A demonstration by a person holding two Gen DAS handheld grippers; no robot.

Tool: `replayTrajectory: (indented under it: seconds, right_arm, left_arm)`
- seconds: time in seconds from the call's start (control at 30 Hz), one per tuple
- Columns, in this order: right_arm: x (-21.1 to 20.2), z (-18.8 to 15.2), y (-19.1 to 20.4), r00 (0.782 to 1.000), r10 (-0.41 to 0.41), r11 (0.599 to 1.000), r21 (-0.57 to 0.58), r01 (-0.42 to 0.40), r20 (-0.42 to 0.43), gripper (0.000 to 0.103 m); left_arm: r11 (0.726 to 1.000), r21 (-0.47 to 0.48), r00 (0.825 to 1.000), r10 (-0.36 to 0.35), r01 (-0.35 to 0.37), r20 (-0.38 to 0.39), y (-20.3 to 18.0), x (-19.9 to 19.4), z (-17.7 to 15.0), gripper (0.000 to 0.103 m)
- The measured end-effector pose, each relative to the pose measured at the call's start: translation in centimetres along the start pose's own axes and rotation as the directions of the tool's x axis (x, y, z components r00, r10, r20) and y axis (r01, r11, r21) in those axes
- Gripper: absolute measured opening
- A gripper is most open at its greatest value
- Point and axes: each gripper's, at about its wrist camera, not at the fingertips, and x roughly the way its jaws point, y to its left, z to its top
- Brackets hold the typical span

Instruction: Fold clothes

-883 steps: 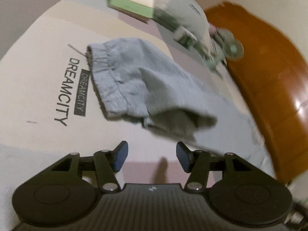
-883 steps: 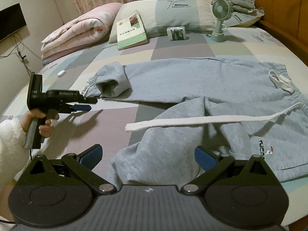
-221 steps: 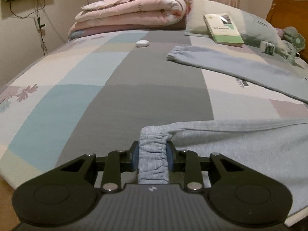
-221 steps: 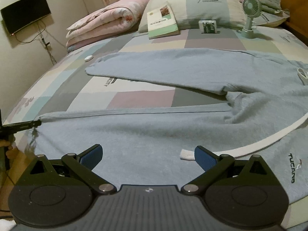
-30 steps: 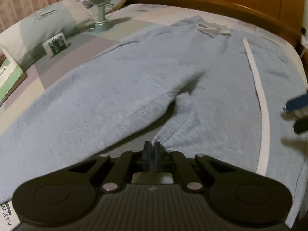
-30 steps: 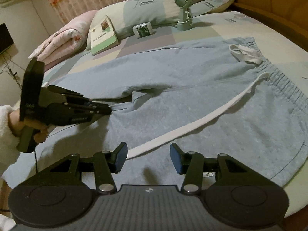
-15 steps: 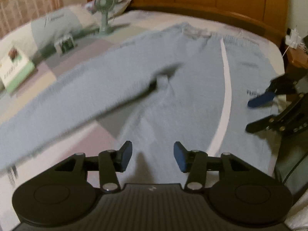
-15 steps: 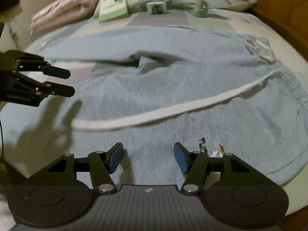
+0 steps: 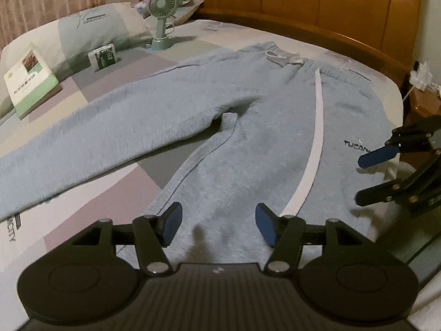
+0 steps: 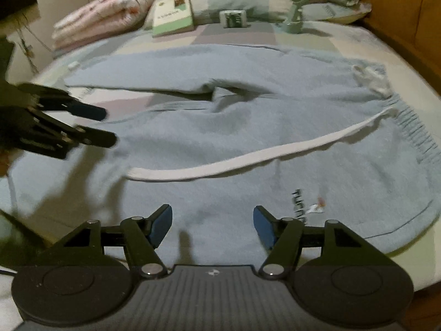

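Light blue sweatpants (image 9: 248, 149) with a white side stripe (image 9: 311, 149) lie spread flat on the bed, both legs apart, waistband toward the headboard. They also show in the right wrist view (image 10: 248, 127). My left gripper (image 9: 217, 223) is open and empty above the near leg; it also shows at the left of the right wrist view (image 10: 107, 127). My right gripper (image 10: 212, 223) is open and empty over the hip near the dark logo (image 10: 300, 204); it also shows at the right edge of the left wrist view (image 9: 366, 179).
A green fan (image 9: 162, 13), a small box (image 9: 103, 55) and a green book (image 9: 30, 80) lie by the pillow (image 9: 91, 24). A folded pink quilt (image 10: 102, 19) lies far left. The wooden headboard (image 9: 303, 2) bounds the bed.
My left gripper let go of the crotch seam, opened and drew back. The right gripper swung toward the hip and opened wider. Both are now empty.
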Motion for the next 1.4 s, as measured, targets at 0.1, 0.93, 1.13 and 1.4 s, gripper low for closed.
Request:
replayTrajectory:
  seconds: [0.1, 0.93, 1.13, 1.4]
  right_arm:
    - [-0.8, -0.7, -1.4, 0.995, 0.102, 0.990, 0.100, -0.101, -0.003, 0.070]
    - [1.5, -6.7, -7.2, 0.934, 0.300, 0.679, 0.644, -0.353, 0.196, 0.018]
    - [0.3, -6.3, -6.6, 0.953, 0.256, 0.736, 0.605, -0.303, 0.164, 0.007]
    - [-1.0, -6.6, -6.4, 0.966, 0.241, 0.778, 0.577, -0.248, 0.091, 0.007]
  left_arm:
    - [1.000, -0.007, 1.000, -0.007, 0.007, 0.008, 1.2, 0.8, 1.1, 0.058]
    - [0.995, 0.018, 0.991, -0.100, 0.102, -0.086, 3.1, 8.3, 3.7, 0.039]
    - [0.992, 0.108, 0.995, -0.059, 0.068, -0.085, 1.7, 7.8, 4.7, 0.006]
    - [0.997, 0.064, 0.993, -0.035, 0.042, -0.112, 2.5, 8.4, 5.0, 0.018]
